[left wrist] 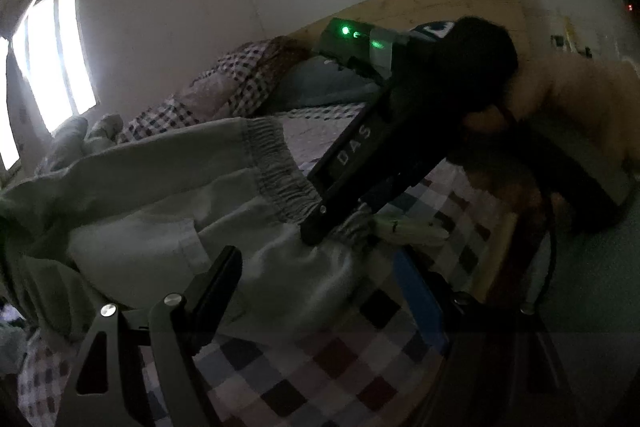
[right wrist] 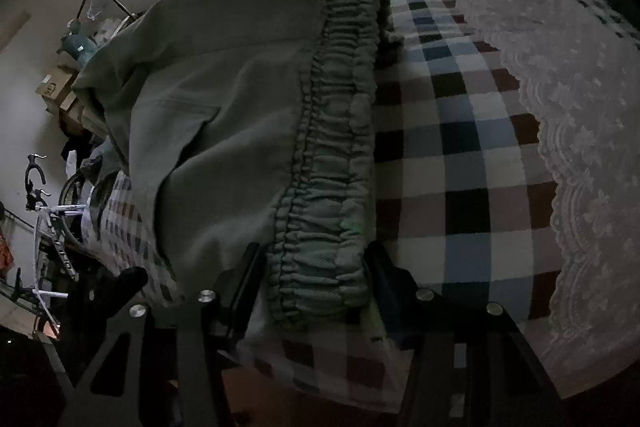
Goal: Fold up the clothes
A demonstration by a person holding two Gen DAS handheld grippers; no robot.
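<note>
Straddling the waistband (right wrist: 320, 155) low in frame, right tongs (right wrist: 310, 275) not yet pinching | left tongs (left wrist: 316, 267) released above trousers (left wrist: 168, 211) on bed (right wrist: 460, 147) | risk: elastic slips, fold skews

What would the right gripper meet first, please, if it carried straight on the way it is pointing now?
Most likely the elastic waistband of the green trousers, which already lies between the right gripper's fingers, with the checked bedsheet just beneath, though depth is unclear.
</note>
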